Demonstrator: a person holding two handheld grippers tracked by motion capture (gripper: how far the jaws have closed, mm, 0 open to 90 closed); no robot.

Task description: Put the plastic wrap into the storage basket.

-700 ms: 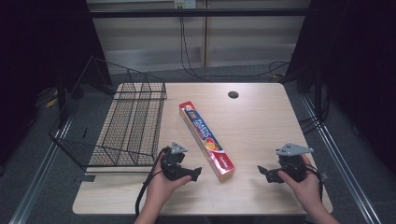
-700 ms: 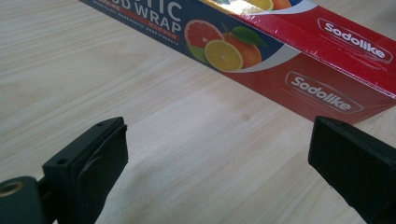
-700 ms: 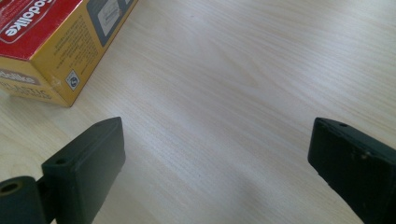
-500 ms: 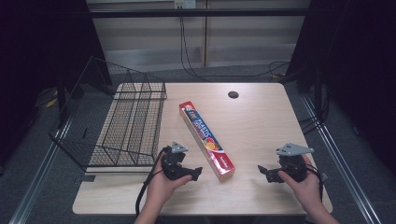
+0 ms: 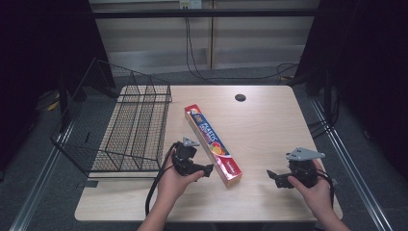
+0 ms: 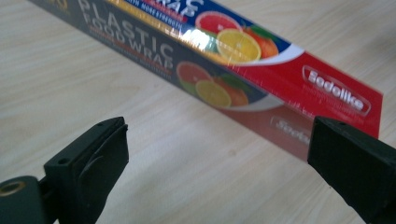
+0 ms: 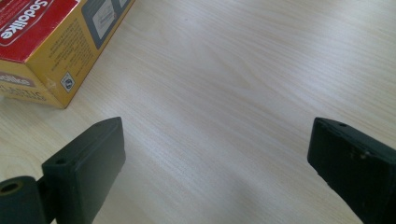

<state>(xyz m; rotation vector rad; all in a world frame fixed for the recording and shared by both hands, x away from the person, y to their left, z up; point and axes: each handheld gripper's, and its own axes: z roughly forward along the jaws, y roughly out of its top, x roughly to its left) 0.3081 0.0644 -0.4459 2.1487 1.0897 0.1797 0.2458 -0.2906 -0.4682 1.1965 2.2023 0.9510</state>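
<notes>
table (image 5: 269, 130) | wrap box (image 6: 224, 70) far end cropped | left claw (image 6: 217, 172) agape

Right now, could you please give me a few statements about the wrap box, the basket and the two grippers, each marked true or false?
1. The long red and blue plastic food wrap box lies flat on the light wooden table. True.
2. The box sits inside the black wire basket. False: it lies on the table to the basket's right.
3. The left gripper has its jaws open, close to the box. True.
4. The right gripper is shut on the box. False: it is open over bare table.
</notes>
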